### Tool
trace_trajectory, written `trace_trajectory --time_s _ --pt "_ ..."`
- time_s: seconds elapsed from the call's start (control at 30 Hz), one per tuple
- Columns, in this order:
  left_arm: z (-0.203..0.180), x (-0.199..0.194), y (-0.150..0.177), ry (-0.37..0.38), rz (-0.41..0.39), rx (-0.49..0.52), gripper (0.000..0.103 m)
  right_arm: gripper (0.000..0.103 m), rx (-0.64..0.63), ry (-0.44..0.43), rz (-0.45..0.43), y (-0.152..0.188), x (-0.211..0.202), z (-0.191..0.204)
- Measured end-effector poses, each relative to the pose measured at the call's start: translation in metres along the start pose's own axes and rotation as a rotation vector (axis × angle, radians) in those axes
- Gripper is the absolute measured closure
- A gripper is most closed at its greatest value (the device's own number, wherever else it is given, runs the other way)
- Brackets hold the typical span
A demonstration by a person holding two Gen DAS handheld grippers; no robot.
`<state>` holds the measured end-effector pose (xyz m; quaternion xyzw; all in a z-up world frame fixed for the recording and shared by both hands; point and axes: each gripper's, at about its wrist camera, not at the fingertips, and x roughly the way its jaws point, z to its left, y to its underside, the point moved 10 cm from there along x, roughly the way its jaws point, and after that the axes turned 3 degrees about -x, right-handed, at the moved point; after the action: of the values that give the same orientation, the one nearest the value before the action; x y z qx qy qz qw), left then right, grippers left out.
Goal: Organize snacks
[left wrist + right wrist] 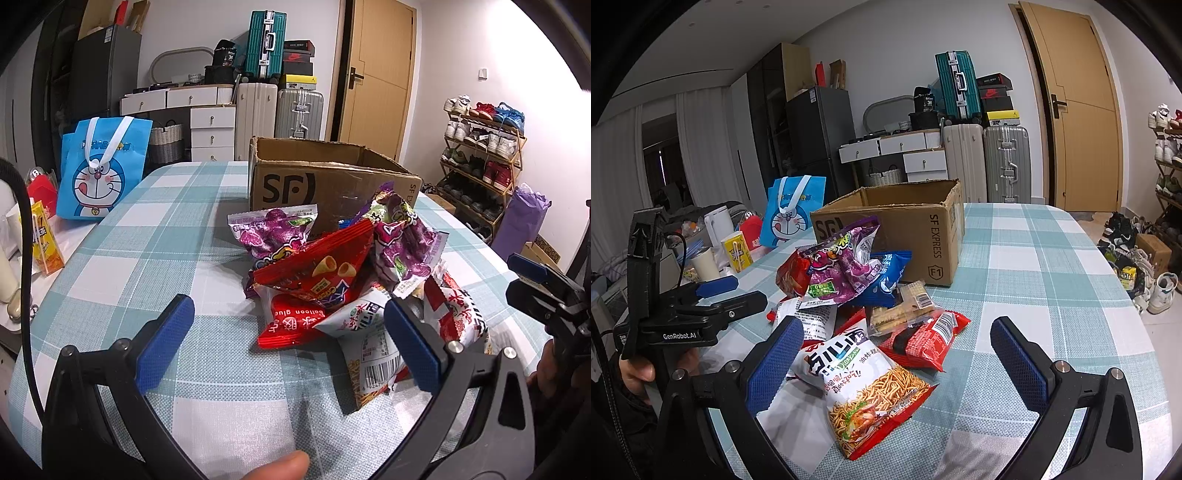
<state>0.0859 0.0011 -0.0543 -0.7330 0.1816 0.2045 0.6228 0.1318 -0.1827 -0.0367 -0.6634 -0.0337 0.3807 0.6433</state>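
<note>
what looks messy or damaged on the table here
The snack packets lie heaped in a loose pile on the checked tablecloth, none visibly in the open cardboard box behind. The box's top edge looks torn and ragged.

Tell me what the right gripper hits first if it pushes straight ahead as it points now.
Probably the white noodle-snack bag, lying just ahead between the open right gripper fingers; the rest of the snack pile and the cardboard box are behind.

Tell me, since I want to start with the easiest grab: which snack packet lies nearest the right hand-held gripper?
The white-and-red noodle-snack packet, picturing fried strands and chicken. It lies at the pile's front edge between the open right hand-held gripper fingers; the others sit farther back.
</note>
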Motion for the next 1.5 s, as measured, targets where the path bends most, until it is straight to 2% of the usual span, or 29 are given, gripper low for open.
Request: trace_trajectory --time_s 1.5 --pt "0.0022 0.0005 -0.0031 0.002 0.000 -0.001 0.001 0.000 0.005 -0.002 0.000 0.0003 0.0003 -0.0008"
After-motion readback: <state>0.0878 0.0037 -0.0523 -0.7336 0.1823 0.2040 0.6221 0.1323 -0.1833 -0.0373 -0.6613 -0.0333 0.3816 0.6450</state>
